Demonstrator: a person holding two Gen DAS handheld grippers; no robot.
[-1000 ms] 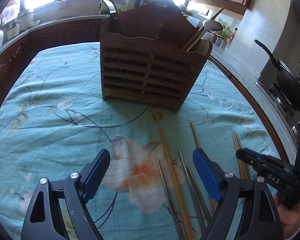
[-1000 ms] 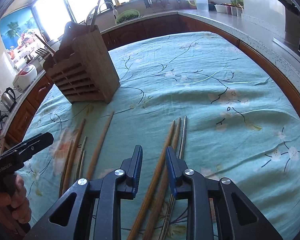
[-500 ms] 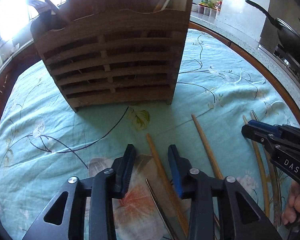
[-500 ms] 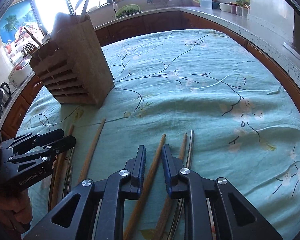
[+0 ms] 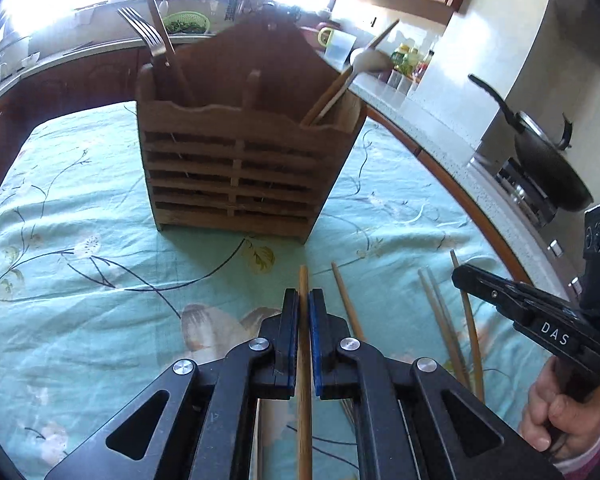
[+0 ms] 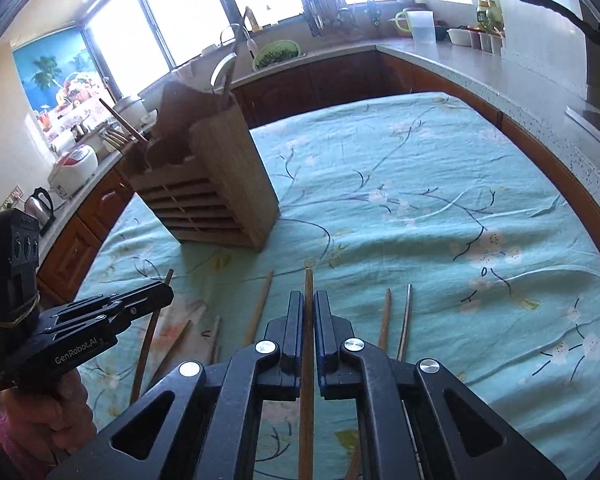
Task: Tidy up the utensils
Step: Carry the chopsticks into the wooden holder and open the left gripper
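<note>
Plainly, "DAS" is printed in white on the side of your right gripper (image 5: 476,280) as the left camera sees it, and "GenRobot.AI" runs along your left gripper (image 6: 156,294) in the right camera's view.

Your left gripper (image 5: 304,300) is now clamped on a wooden chopstick (image 5: 304,380) that runs straight between its blue pads (image 5: 292,336); half a second ago those pads stood apart around it, and a second ago they were wide open. Your right gripper (image 6: 309,300) likewise pinches a wooden chopstick (image 6: 307,380), where earlier its pads only straddled it.

Other loose chopsticks (image 5: 448,320) lie on the floral teal tablecloth (image 5: 80,240) just beside the held ones, a metal one (image 6: 405,320) among them. Beyond them on the cloth stands the wooden utensil holder (image 5: 236,168), with a fork (image 5: 144,36) in its left compartment and a spoon (image 5: 364,60) in its right. Compared with half a second ago, the holder sits farther from the left camera.
</note>
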